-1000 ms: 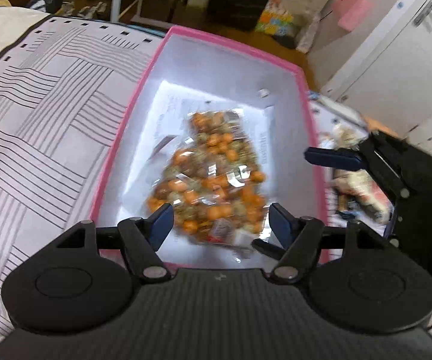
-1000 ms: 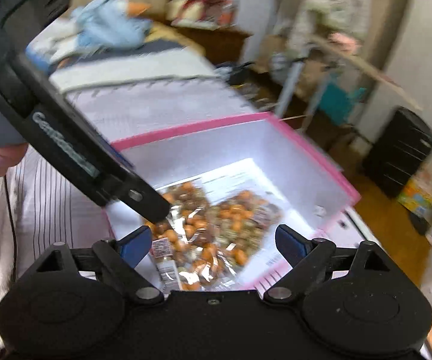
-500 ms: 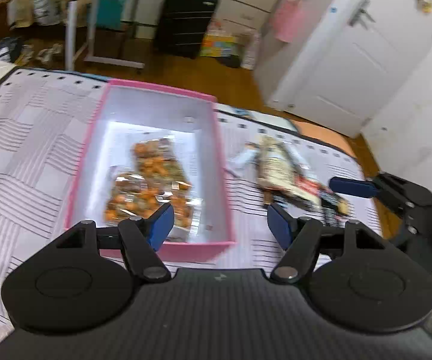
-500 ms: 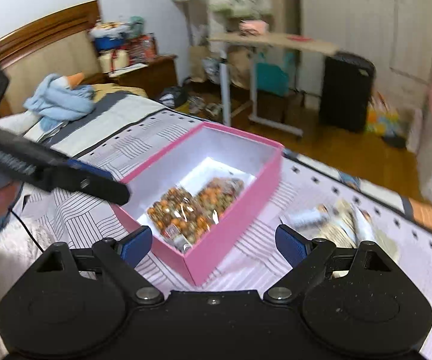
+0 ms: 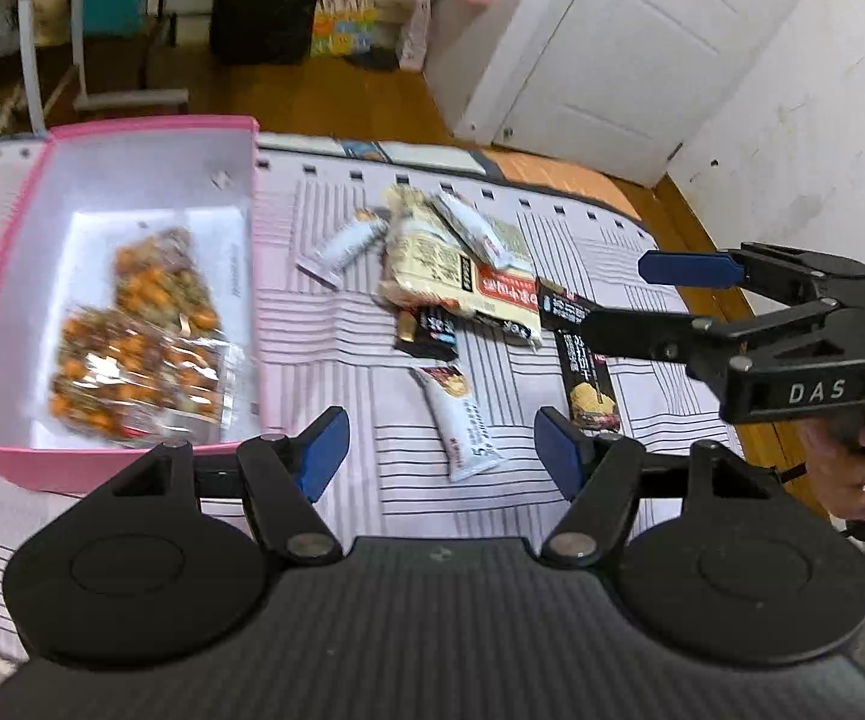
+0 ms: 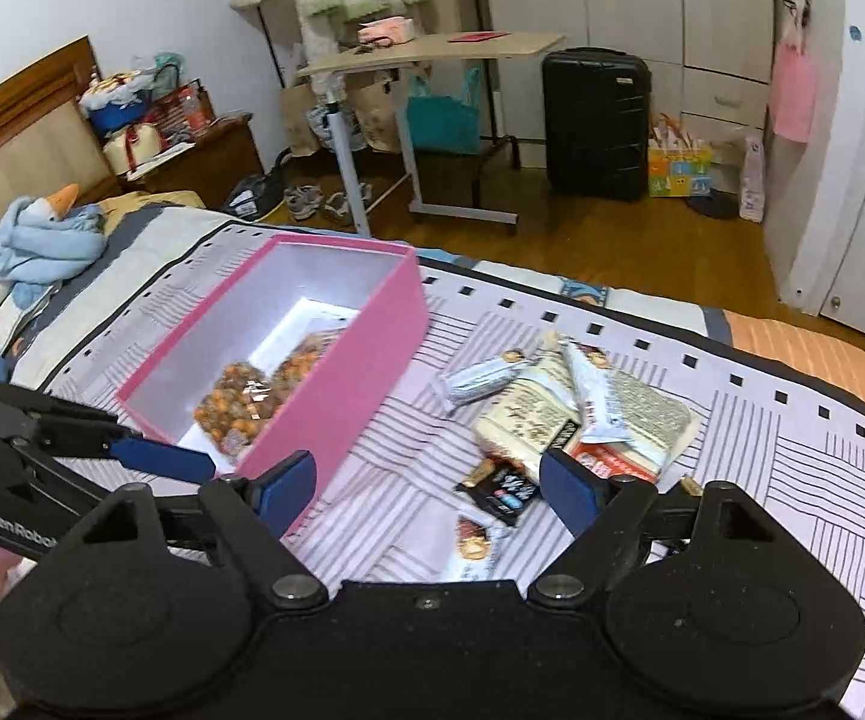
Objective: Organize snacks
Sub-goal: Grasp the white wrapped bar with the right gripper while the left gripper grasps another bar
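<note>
- Change from a second ago: both wrist views then looked down into the pink cardboard box [image 5: 150, 126]; they now take in the bedspread to its right, and the box sits toward the left of each view.
- Left gripper [image 5: 438, 447]: jaws part-way apart, nothing between them, held above the striped white bedspread [image 5: 342, 324] over a white snack bar wrapper [image 5: 462, 426].
- Right gripper [image 6: 426, 483]: its jaws have just been closing, yet they stand wide with nothing between them; a hand [image 5: 864, 462] grips its handle at the right edge of the left wrist view.
- Task items: two clear bags of orange and brown nut mix [image 5: 132, 336] lie on the box floor. The loose pile of snack packets [image 6: 576, 420], among them a cream noodle pack, silver-white bars and black sachets, lies on the bedspread just right of the box, toward the foot edge of the bed.
- Surface: a bed with a wooden headboard [image 6: 18, 120] and a light-blue plush toy [image 6: 42, 234] near its head end.
- Room: wooden floor, a rolling side table [image 6: 432, 54], a black hard-shell suitcase [image 6: 594, 120], a white door [image 5: 630, 42].
</note>
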Motion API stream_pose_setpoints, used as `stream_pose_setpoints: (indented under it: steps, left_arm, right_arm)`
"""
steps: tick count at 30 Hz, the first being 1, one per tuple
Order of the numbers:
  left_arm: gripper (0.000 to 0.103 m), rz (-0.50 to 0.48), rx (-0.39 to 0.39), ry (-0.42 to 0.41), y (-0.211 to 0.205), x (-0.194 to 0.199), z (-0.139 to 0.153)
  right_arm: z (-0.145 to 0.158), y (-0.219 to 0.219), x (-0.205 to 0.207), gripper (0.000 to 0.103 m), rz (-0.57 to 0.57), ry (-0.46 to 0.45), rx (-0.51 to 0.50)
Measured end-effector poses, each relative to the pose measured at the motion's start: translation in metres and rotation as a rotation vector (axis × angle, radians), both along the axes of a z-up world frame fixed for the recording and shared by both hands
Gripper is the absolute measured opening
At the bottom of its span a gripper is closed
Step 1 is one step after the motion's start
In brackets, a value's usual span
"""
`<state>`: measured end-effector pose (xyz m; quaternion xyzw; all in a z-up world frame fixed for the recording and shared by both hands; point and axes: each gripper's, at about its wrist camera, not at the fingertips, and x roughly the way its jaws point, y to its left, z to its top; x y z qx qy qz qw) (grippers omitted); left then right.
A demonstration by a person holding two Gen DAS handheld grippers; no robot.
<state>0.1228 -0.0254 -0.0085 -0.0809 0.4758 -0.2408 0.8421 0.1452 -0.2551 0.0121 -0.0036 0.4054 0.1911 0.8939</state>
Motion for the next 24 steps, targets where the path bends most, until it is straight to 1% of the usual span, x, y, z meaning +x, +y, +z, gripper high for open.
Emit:
stream_pose_setpoints:
  steps: [5,7,9,10,11,13,15,18,19,21,22,23,24]
  left_arm:
    - [0.067,0.037,0.014,0.001,-0.025,0.016,-0.027]
    - [0.067,0.048,0.002,0.001,-0.037,0.022,-0.04]
    - [0.065,0.061,-0.002,-0.011,-0.052,0.027,-0.055]
    - [0.065,0.074,0.009,-0.022,-0.06,0.029,-0.063]
    - [0.065,0.08,0.026,-0.039,-0.069,0.03,-0.072]
    - [0.065,0.069,0.046,-0.053,-0.083,0.034,-0.088]
    - [0.065,0.071,0.066,-0.032,-0.095,0.04,-0.106]
    - [0.065,0.072,0.087,-0.009,-0.104,0.044,-0.127]
    - [0.065,0.078,0.098,-0.002,-0.106,0.044,-0.134]
    - [0.065,0.088,0.129,0.024,-0.112,0.045,-0.147]
    - [0.065,0.077,0.137,0.038,-0.115,0.045,-0.154]
    - [0.065,0.076,0.148,0.043,-0.117,0.045,-0.159]
    - [0.065,0.083,0.157,0.024,-0.12,0.042,-0.162]
  right_arm:
    - [-0.029,-0.013,0.029,0.084,-0.012,-0.047,-0.017]
    - [-0.049,-0.02,0.045,0.083,-0.031,-0.08,-0.004]
    - [-0.067,-0.024,0.06,0.083,-0.026,-0.09,-0.009]
    - [-0.075,-0.026,0.068,0.079,-0.02,-0.084,-0.018]
    - [-0.084,-0.027,0.076,0.072,-0.022,-0.081,-0.025]
    - [-0.099,-0.031,0.092,0.069,-0.031,-0.069,-0.024]
    - [-0.112,-0.037,0.104,0.069,-0.046,-0.051,0.004]
    - [-0.127,-0.043,0.115,0.069,-0.094,-0.058,0.033]
    - [-0.133,-0.045,0.118,0.071,-0.121,-0.053,0.042]
    - [-0.144,-0.049,0.123,0.071,-0.14,-0.039,0.095]
    - [-0.147,-0.048,0.122,0.071,-0.148,-0.042,0.109]
    - [-0.149,-0.048,0.12,0.065,-0.165,-0.062,0.108]
    - [-0.149,-0.045,0.117,0.058,-0.18,-0.08,0.089]
